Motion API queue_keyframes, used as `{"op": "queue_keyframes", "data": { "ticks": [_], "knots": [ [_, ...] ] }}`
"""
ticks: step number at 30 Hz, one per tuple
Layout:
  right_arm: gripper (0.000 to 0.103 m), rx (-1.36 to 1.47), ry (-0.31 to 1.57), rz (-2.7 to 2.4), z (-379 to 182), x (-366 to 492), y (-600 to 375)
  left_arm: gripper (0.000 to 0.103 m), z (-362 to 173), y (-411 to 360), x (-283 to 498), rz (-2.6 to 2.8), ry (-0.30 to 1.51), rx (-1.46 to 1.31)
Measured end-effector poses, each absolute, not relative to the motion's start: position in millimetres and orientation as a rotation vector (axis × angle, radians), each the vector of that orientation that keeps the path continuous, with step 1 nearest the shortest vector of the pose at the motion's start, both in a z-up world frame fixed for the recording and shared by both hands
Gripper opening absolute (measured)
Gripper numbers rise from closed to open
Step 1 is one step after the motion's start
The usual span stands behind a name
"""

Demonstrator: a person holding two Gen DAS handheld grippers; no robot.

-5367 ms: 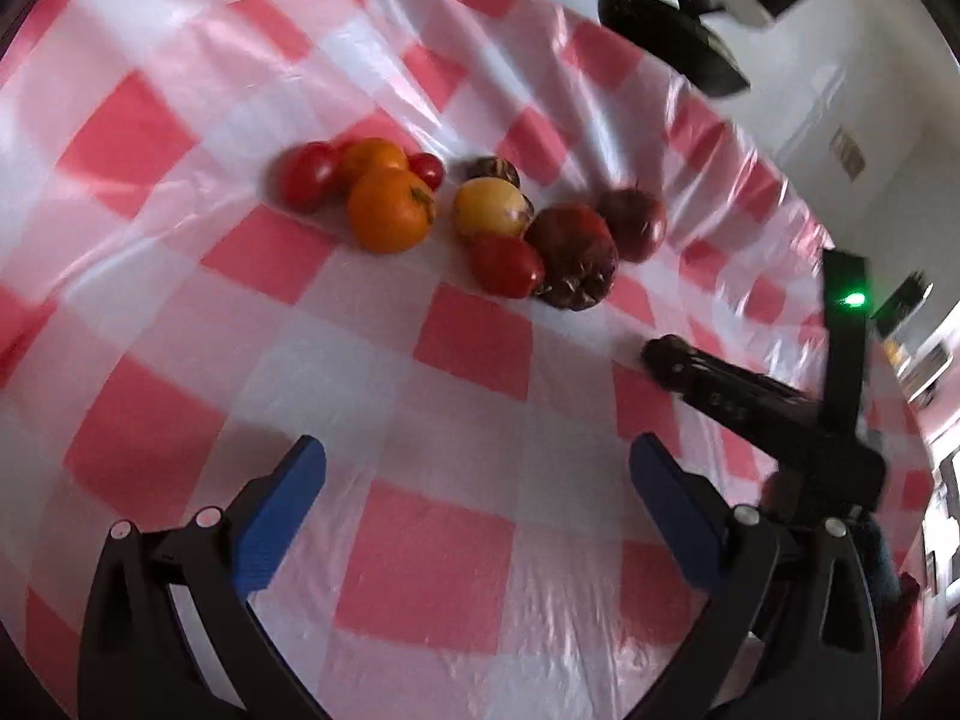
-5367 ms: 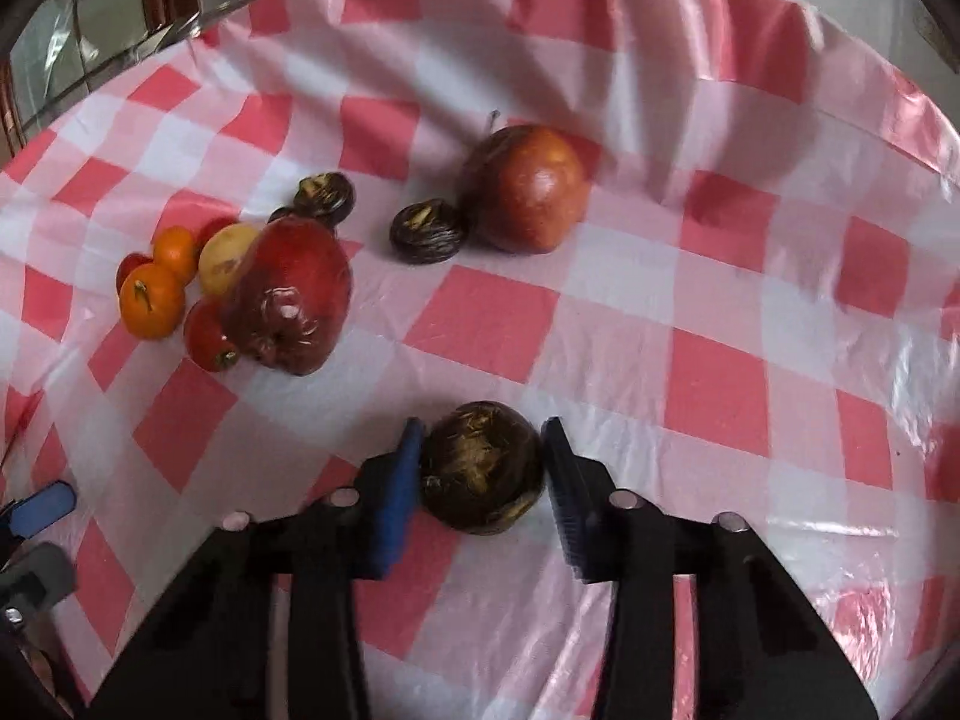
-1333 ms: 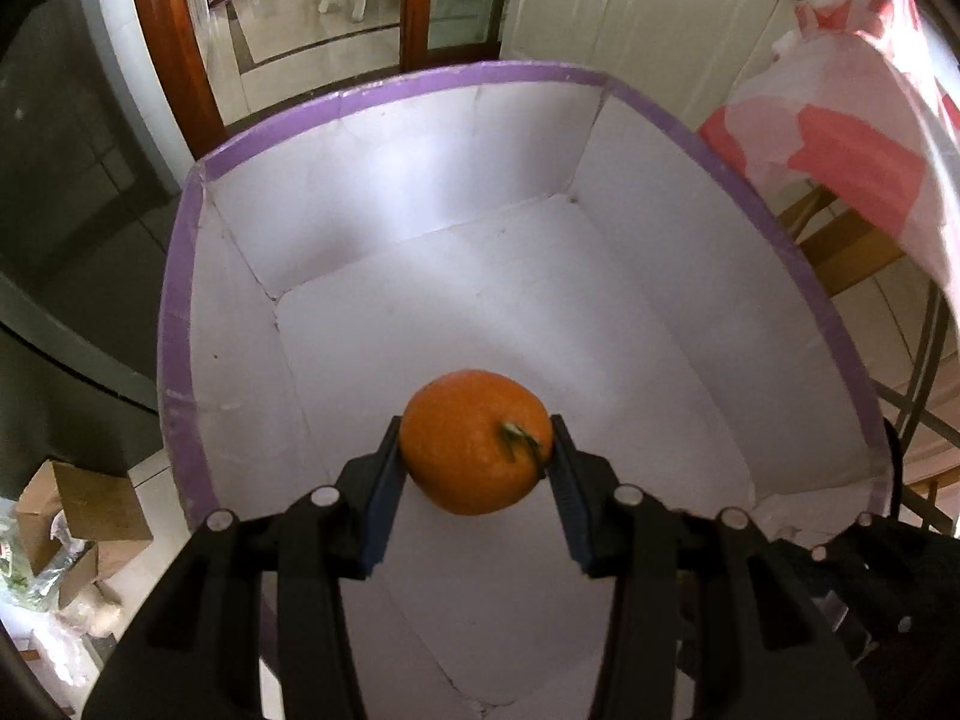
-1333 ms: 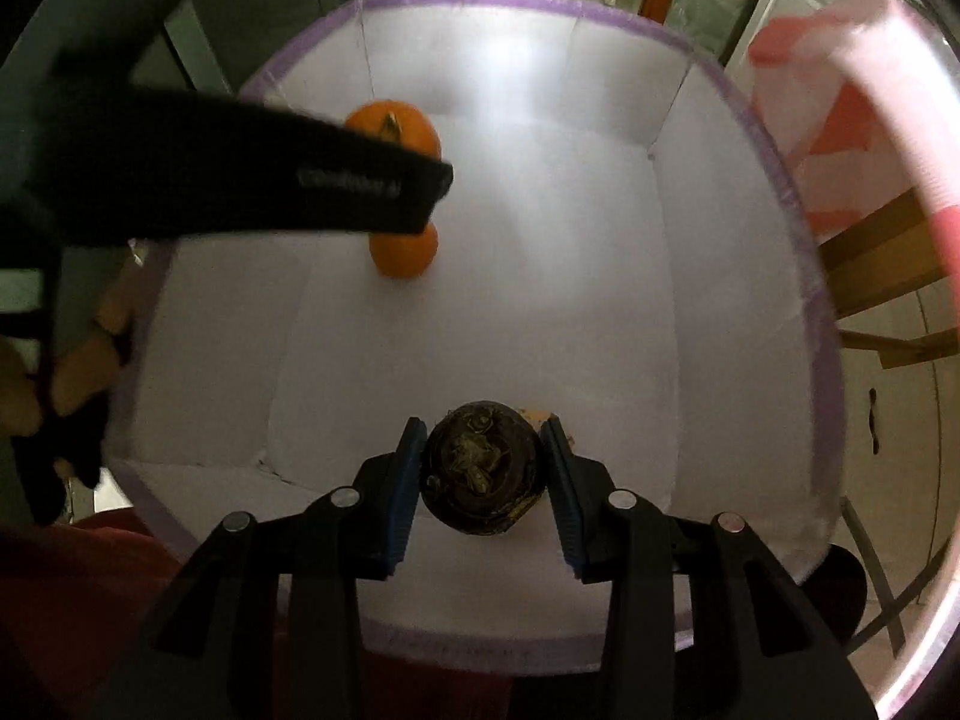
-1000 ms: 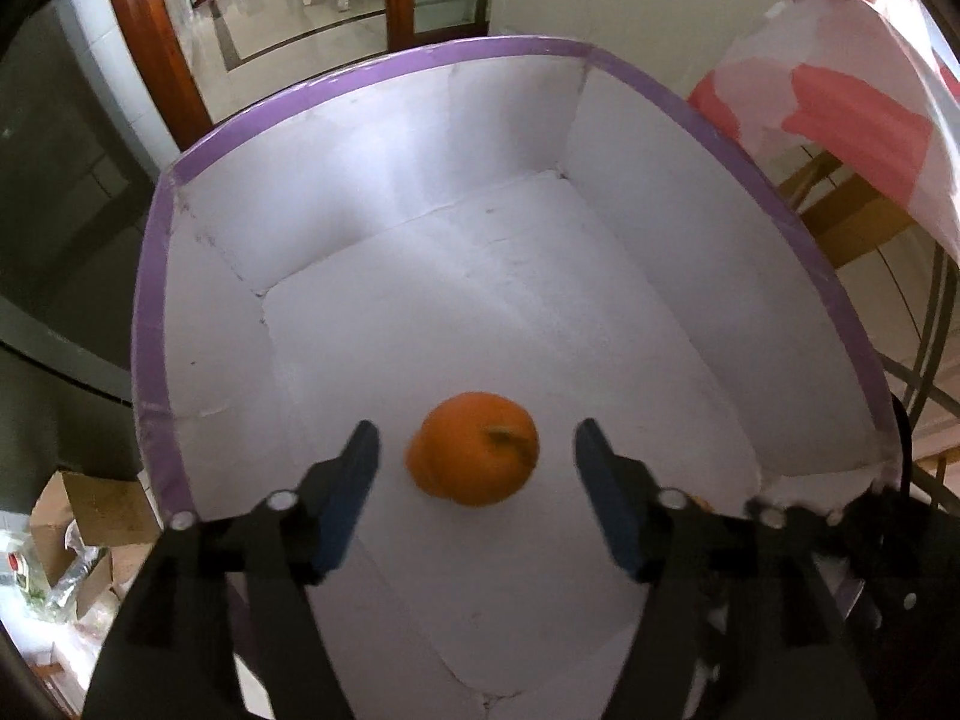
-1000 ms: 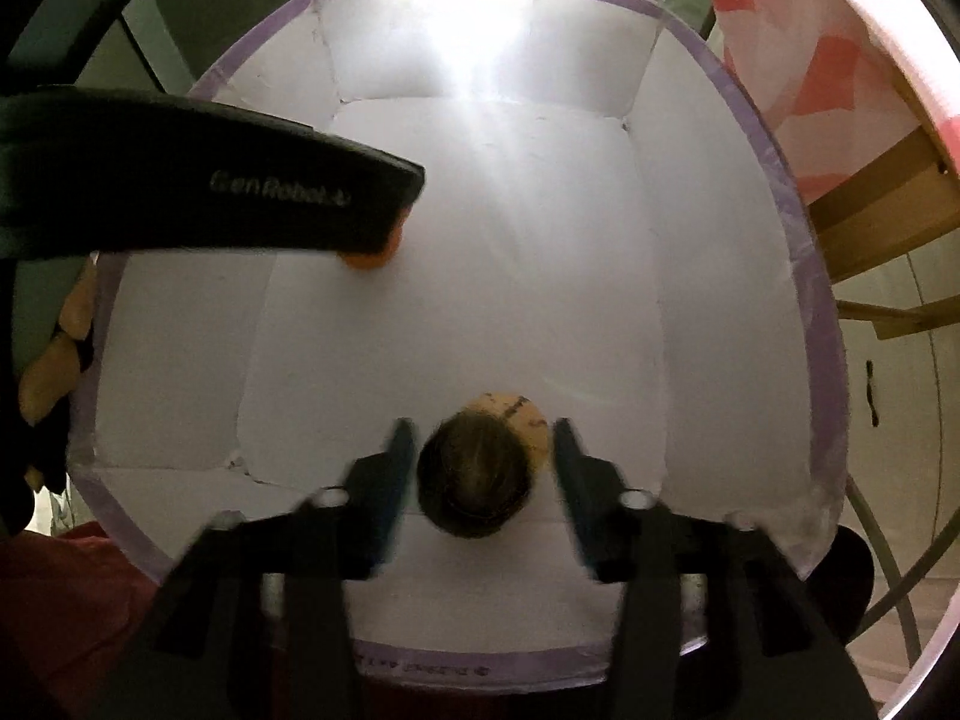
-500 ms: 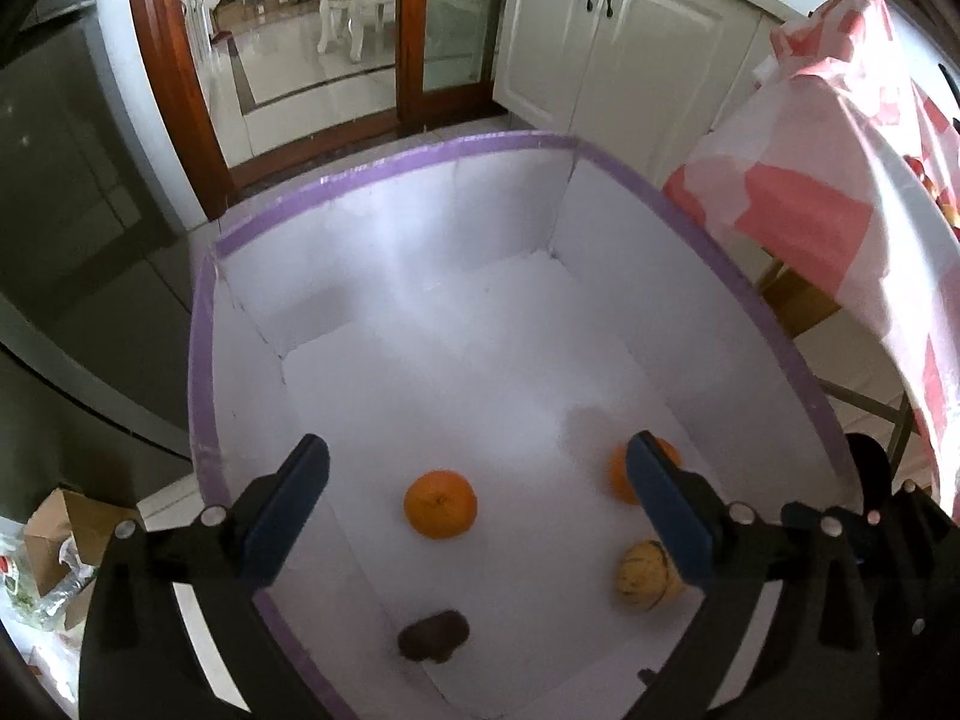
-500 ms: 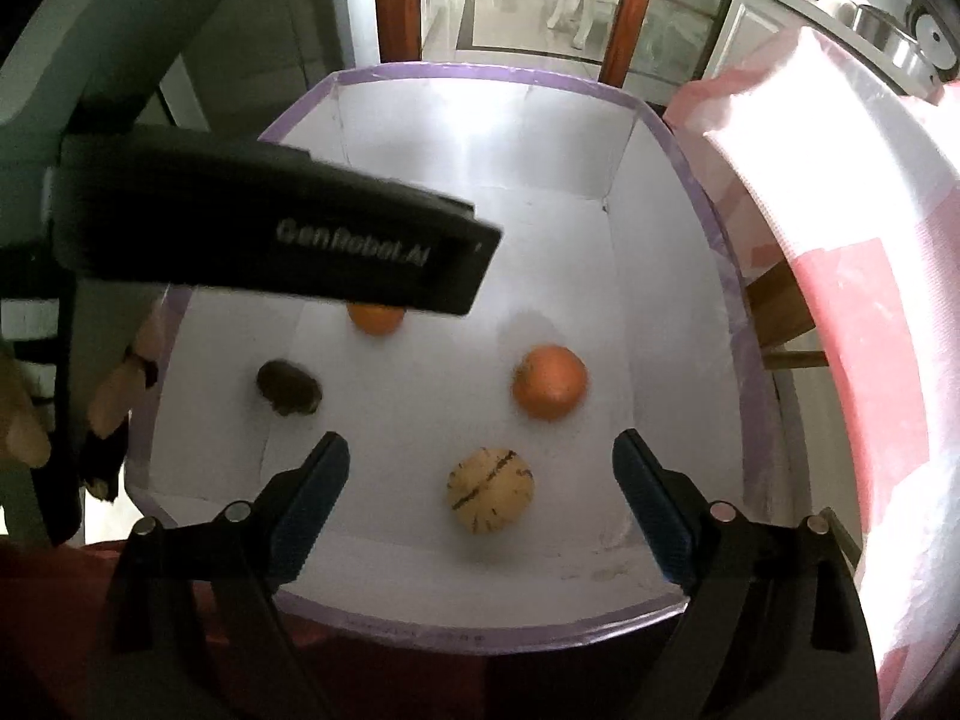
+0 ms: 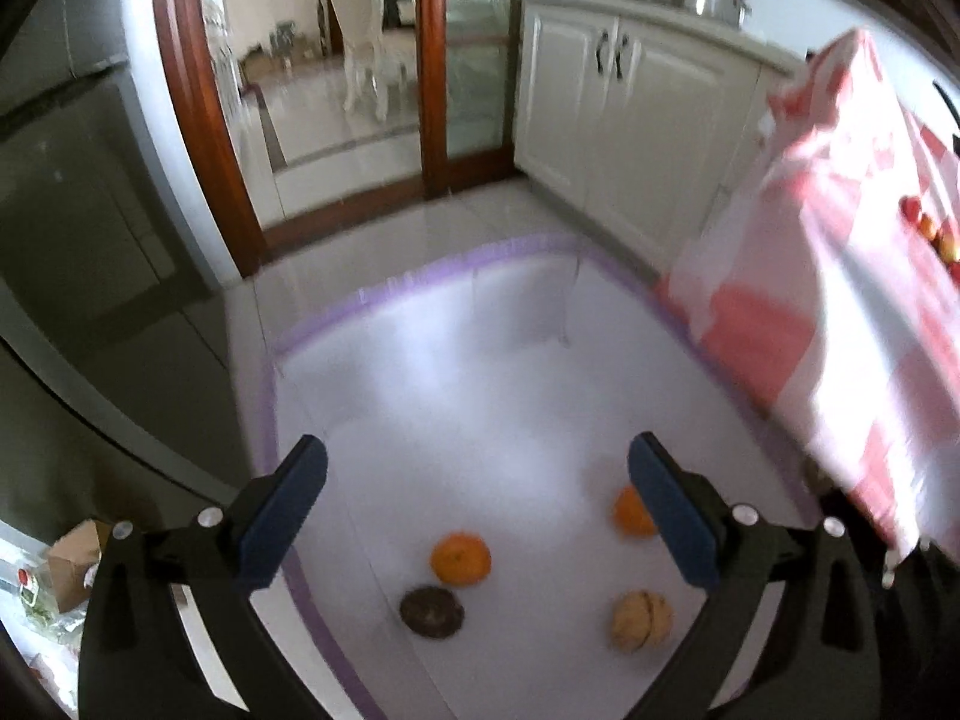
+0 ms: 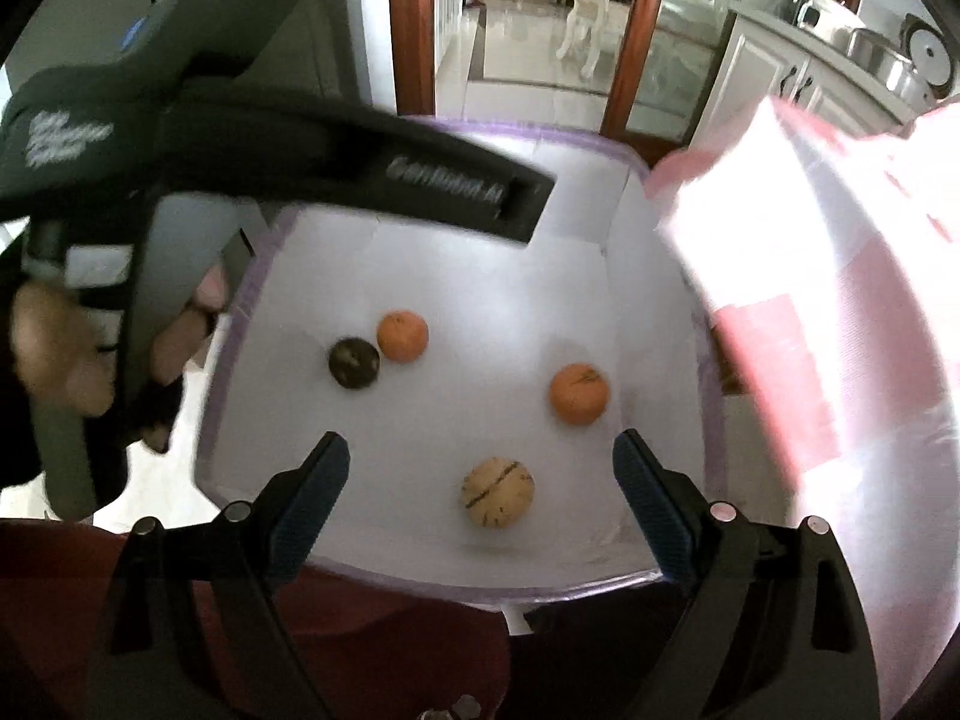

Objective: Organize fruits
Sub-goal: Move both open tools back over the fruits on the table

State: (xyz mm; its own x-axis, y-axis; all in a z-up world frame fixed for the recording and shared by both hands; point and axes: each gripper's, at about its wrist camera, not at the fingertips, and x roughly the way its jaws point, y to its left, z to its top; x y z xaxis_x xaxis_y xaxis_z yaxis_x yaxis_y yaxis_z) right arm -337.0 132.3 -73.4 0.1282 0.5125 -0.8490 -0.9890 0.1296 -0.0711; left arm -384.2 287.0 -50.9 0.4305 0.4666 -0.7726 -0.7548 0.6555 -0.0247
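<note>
Both tools have let go and lifted: the left tool and right tool now hang wide open and empty above the box. The orange and dark fruit just dropped lie touching at its 9 o'clock side. More fruit waits on the surface.

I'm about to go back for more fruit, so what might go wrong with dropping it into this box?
Fruit already lies loose in the white box: two oranges, a tan fruit and a dark fruit. Another drop may land on one and bruise it, or send it rolling. The hanging tablecloth overlaps the box's edge, so a gripper could snag it.
</note>
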Motion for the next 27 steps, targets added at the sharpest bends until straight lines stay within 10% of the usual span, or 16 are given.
{"op": "queue_keyframes", "data": {
  "ticks": [17, 27],
  "knots": [
    [0.087, -0.2, 0.477, 1.036, 94.3, -255.8, -0.4, 0.102, 127.2, 196.9, -310.7, 0.628, 0.39, -0.082],
    [0.087, 0.051, 0.629, 0.594, 80.5, -122.1, -95.6, 0.102, 119.5, 87.5, -162.8, 0.21, 0.488, -0.063]
  ]
}}
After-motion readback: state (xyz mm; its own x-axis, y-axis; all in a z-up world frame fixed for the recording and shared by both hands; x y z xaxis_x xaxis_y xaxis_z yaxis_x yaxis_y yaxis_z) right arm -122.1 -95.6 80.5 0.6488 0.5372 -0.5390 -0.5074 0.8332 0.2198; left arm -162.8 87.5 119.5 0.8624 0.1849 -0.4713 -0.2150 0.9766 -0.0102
